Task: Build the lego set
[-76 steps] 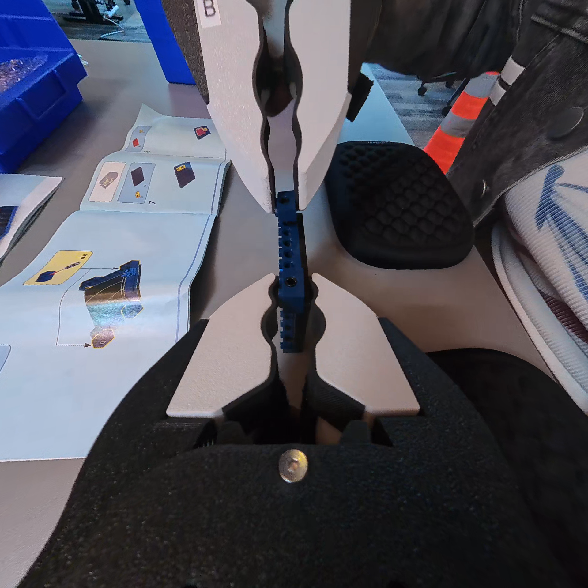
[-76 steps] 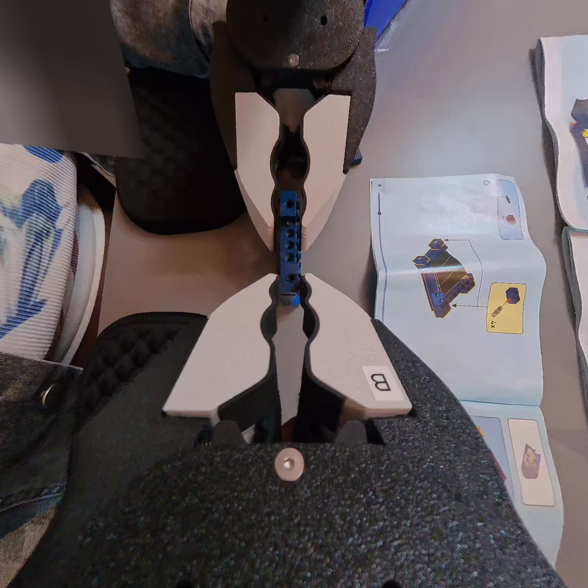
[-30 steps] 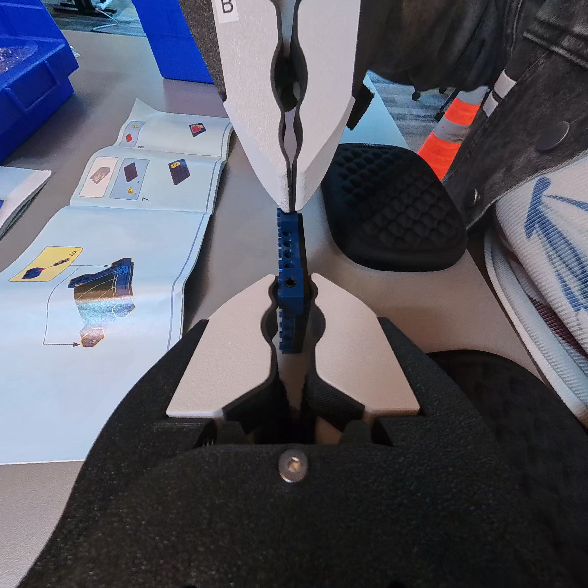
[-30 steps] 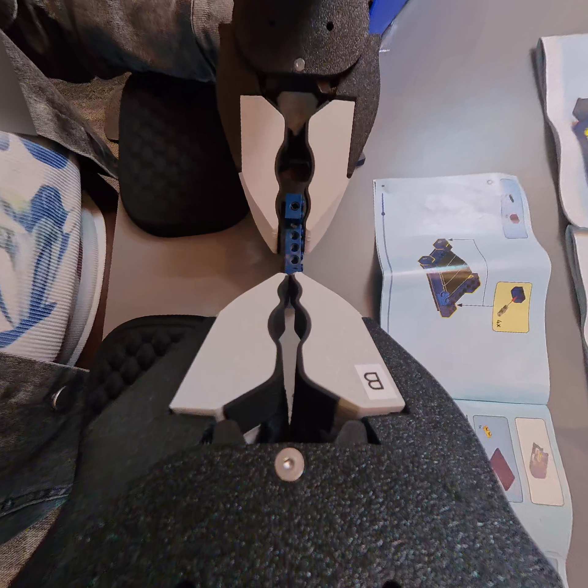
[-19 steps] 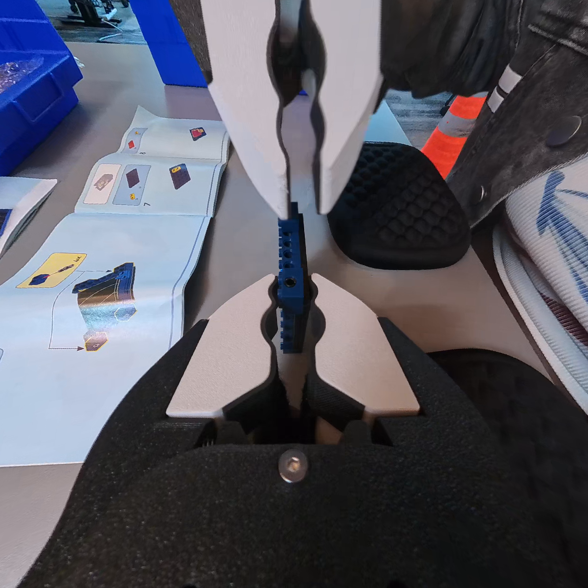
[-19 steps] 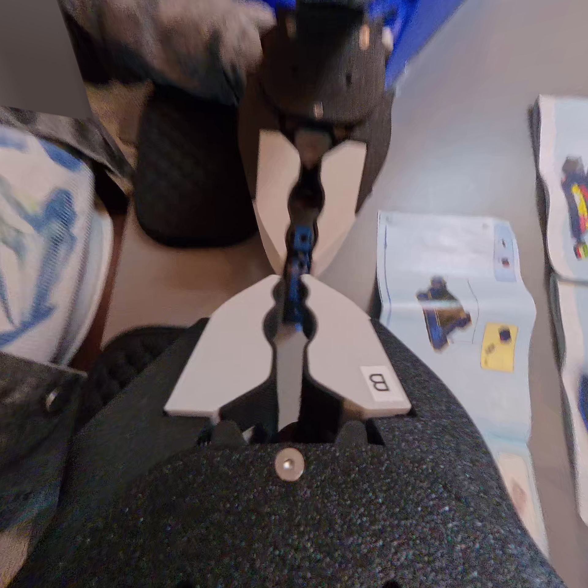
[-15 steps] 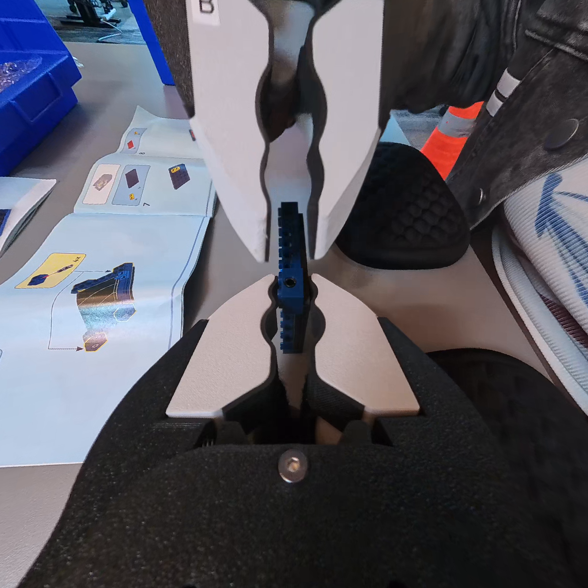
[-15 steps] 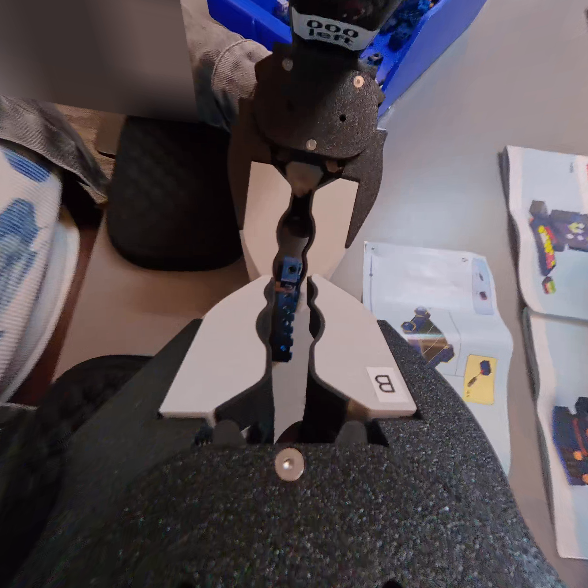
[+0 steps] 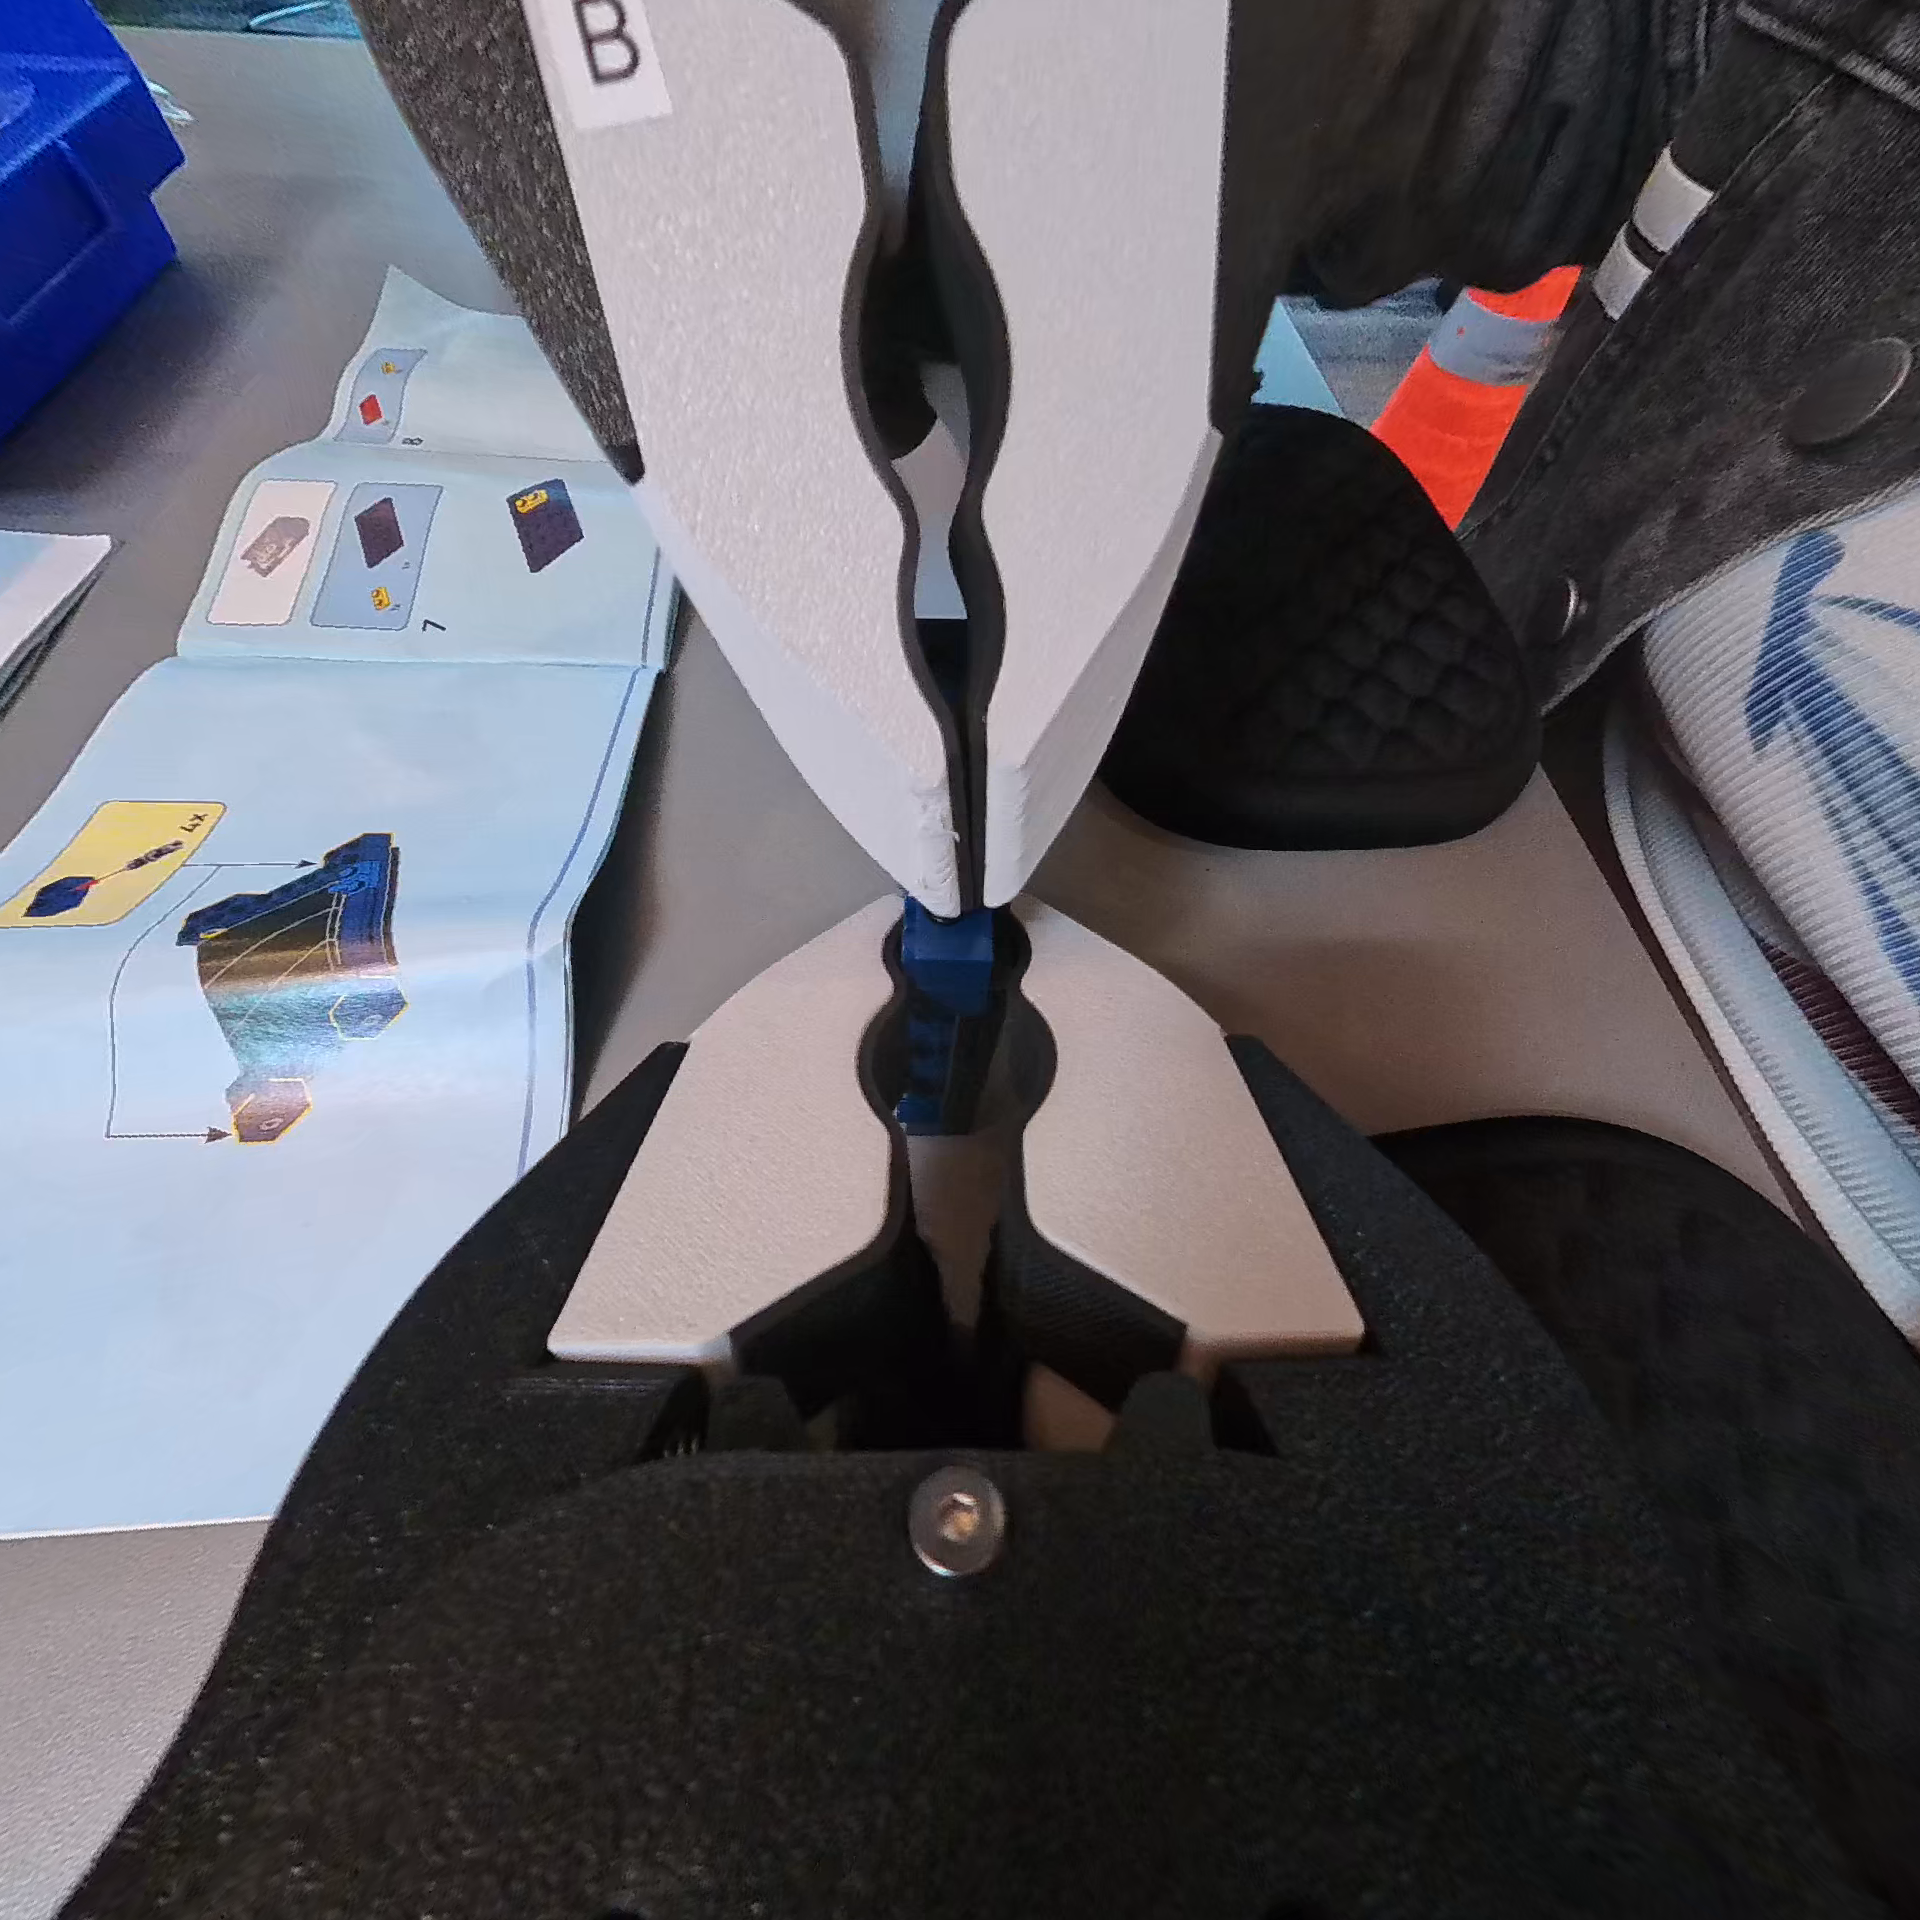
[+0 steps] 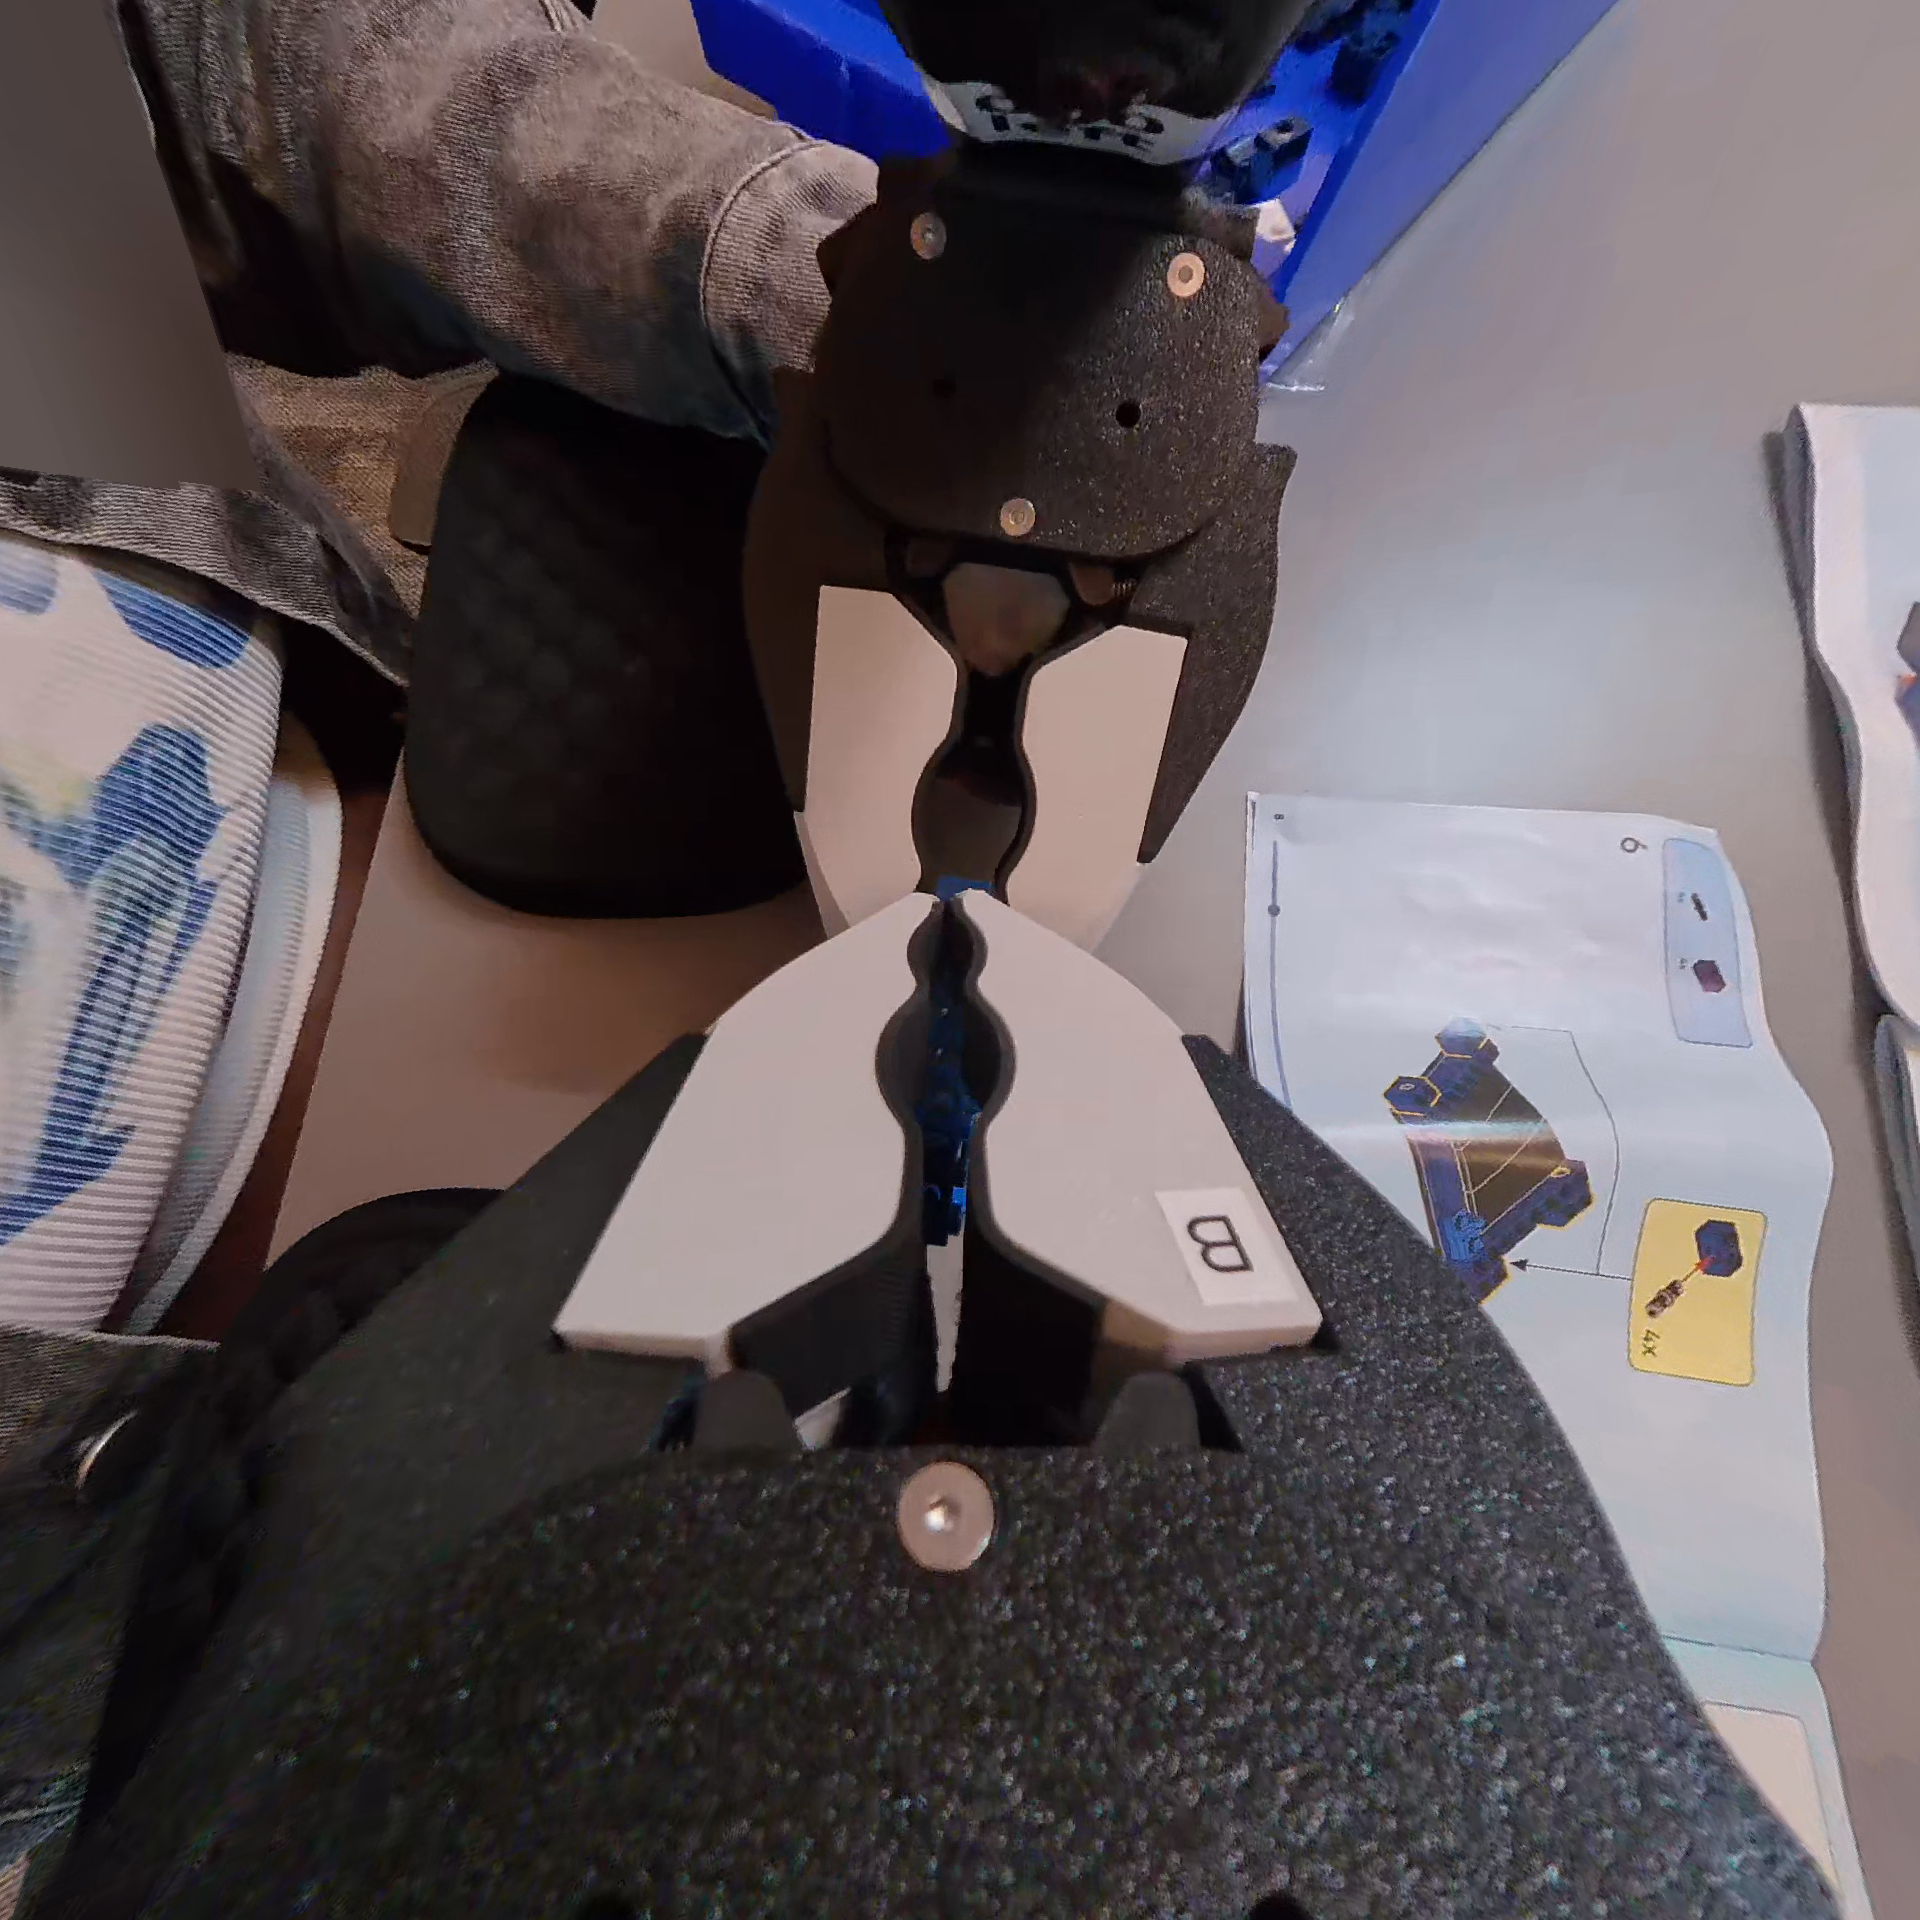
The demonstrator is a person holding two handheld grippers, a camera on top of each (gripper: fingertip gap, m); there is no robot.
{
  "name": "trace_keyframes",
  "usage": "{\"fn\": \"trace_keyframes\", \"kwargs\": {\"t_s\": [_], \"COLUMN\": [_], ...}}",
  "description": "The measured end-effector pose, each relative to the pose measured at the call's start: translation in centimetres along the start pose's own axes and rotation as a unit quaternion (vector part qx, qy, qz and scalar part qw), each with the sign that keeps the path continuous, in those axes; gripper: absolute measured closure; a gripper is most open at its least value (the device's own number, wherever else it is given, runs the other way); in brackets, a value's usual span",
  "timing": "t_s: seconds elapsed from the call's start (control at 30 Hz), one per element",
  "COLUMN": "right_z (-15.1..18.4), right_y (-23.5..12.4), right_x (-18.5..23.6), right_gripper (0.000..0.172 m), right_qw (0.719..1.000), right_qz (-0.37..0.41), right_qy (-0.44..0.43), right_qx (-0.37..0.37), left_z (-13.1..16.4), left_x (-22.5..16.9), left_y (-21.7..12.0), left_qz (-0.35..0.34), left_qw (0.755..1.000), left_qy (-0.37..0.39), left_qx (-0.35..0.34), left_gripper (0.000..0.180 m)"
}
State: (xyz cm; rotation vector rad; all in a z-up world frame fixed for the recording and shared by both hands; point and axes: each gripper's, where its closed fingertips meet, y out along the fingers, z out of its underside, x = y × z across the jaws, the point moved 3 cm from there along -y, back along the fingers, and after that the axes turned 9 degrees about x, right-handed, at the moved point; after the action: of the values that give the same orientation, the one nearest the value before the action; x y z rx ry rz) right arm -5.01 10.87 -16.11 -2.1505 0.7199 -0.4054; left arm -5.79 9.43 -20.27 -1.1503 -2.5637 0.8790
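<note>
Grey tabletop (image 9: 312,260) fills my view, with open instruction sheets (image 9: 312,935) at 9 o'clock of my left claw (image 9: 951,935) and a blue bin (image 9: 62,239) at 11 o'clock. My left claw pinches a blue brick (image 9: 943,961), its white fingers (image 9: 769,1122) pressed on both sides. My right claw (image 10: 951,920) comes in from 12 o'clock in the left view, fingers pressed nearly together, tips touching the brick's end. From the right wrist, blue shows in the slit between its fingers, but I cannot tell if it is gripped. A black padded rest (image 9: 1320,644) lies at 2 o'clock, a denim sleeve (image 10: 468,208) beyond.
</note>
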Motion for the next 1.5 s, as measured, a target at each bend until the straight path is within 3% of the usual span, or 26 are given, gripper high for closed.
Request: {"fn": "trace_keyframes", "kwargs": {"t_s": [0.43,0.53,0.6,1.0,1.5], "right_z": [-0.2,-0.5,-0.2,0.3,0.3], "right_y": [-0.1,-0.4,-0.2,0.6,0.6], "right_x": [0.1,0.3,-0.1,-0.1,-0.1], "right_gripper": [0.172,0.151,0.152,0.159,0.160], "right_qw": [0.997,0.998,0.998,0.998,0.999], "right_qz": [-0.017,-0.003,0.023,0.005,0.036], "right_qy": [-0.072,-0.054,-0.060,-0.067,0.012], "right_qx": [0.023,-0.008,-0.006,0.007,0.012], "left_z": [0.0,0.0,0.0,0.0,0.0], "left_x": [-0.2,-0.1,-0.1,-0.2,-0.1], "left_y": [0.0,0.0,0.0,-0.1,-0.1], "left_qz": [-0.001,0.001,0.001,0.003,-0.010], "left_qw": [1.000,1.000,1.000,1.000,1.000], "left_qy": [0.007,0.003,0.002,0.003,-0.001], "left_qx": [0.000,0.000,0.000,0.001,0.000], "left_gripper": [0.168,0.168,0.168,0.169,0.168]}}
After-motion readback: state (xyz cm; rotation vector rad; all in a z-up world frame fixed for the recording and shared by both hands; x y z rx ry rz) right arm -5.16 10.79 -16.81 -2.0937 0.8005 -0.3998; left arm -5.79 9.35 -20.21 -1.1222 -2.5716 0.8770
